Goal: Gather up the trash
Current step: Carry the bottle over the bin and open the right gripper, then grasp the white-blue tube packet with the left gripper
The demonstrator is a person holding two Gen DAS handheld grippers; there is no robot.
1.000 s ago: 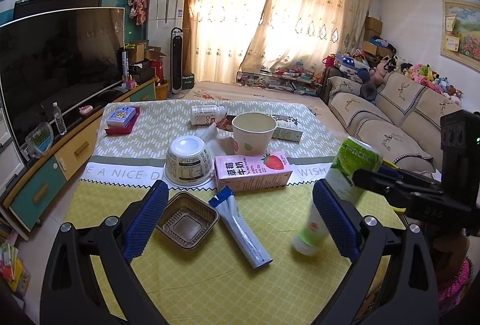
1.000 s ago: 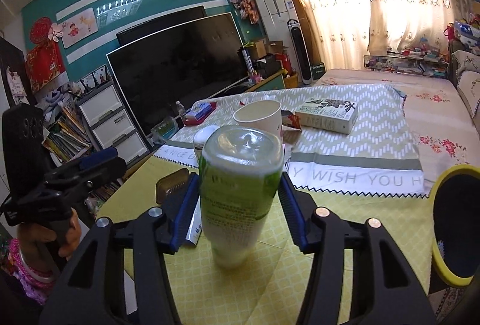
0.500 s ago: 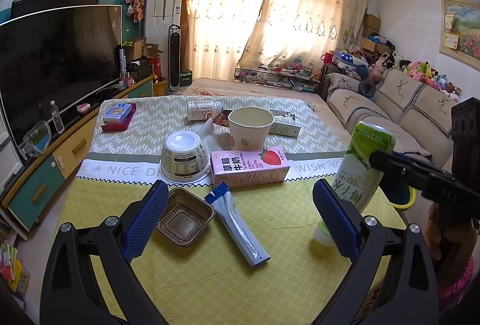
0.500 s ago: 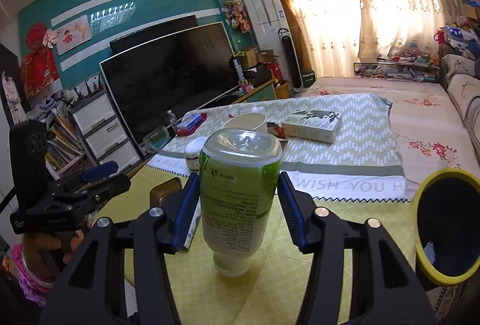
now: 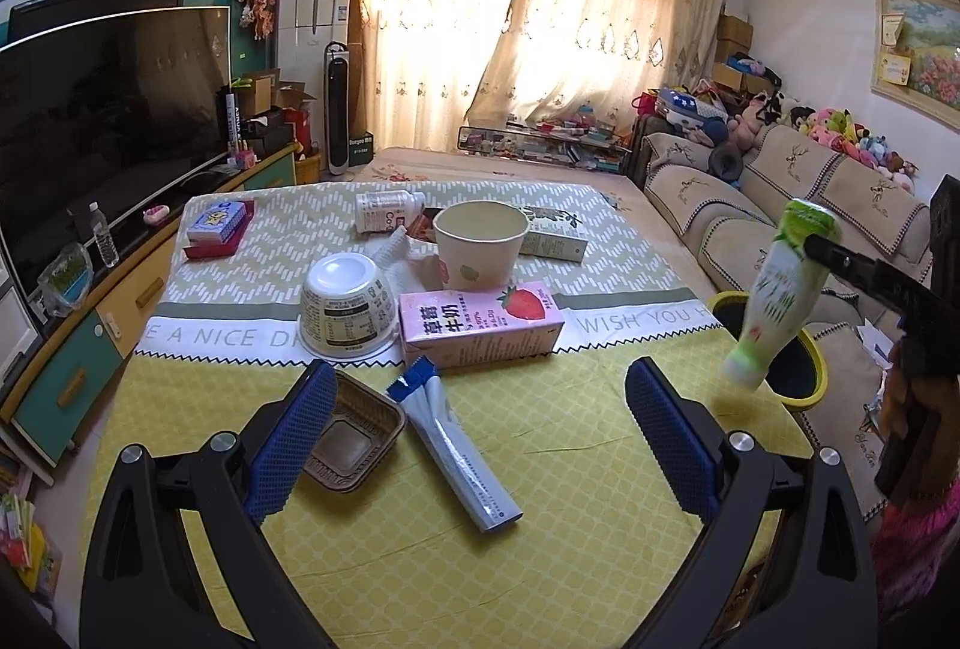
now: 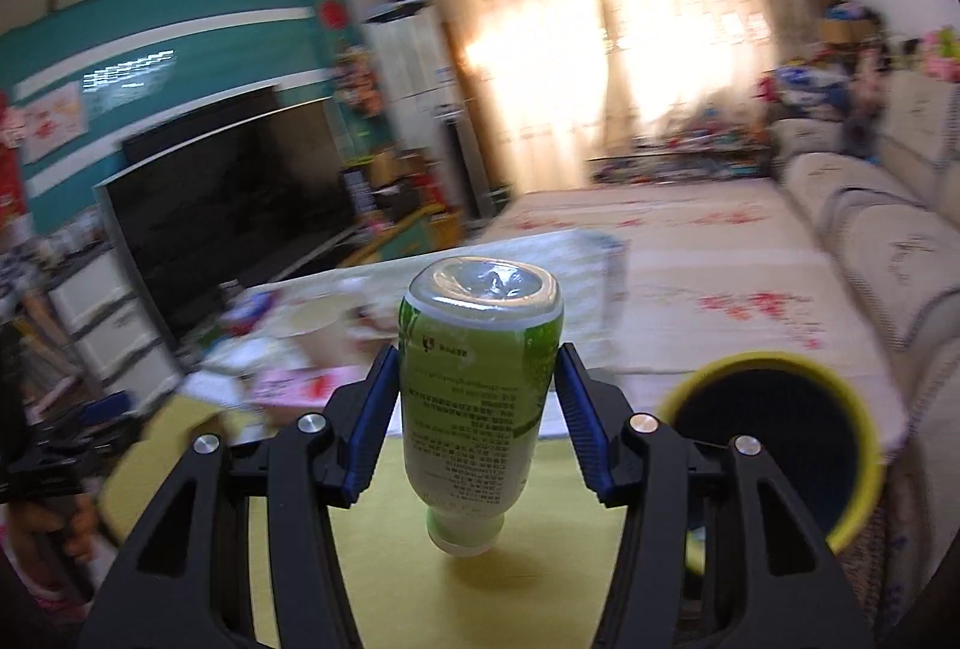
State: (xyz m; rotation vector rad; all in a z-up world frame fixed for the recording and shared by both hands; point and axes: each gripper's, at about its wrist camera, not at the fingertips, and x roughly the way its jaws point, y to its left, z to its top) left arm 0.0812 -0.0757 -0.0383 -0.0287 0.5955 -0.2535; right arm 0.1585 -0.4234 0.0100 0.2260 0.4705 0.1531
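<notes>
The right gripper [image 6: 477,397] clamps a green-and-white bottle [image 6: 480,385] upside down, cap pointing at the worktop [image 5: 570,469], its blue pads [image 6: 375,409] pressed on the label band; in the left wrist view the same bottle [image 5: 777,289] hangs clear of the yellow cloth at the worktop's right edge, just beside the yellow-rimmed bin [image 5: 810,385]. The step in hand looks like carrying the bottle over to that bin [image 6: 774,445] and dropping it in. To do it well, keep the squeeze firm until the cap is over the dark opening rather than the rim, lower it a little so it cannot bounce out, then part the jaws cleanly; the thin plastic will likely flex, so the hold could slip if loosened too soon. The left gripper [image 5: 480,439] hovers wide open and empty above a brown foil tray [image 5: 354,439] and a blue-and-silver wrapper [image 5: 456,457], a sensible next pick. As for writing, the pink carton [image 5: 480,325] carries a strawberry picture and the characters 草莓牛奶, the cloth's white band reads "E A NICE D" and "WISH YOU H", an overturned white bowl [image 5: 348,313] has a printed table too small to read, and the bottle's print is too fine to read.
</notes>
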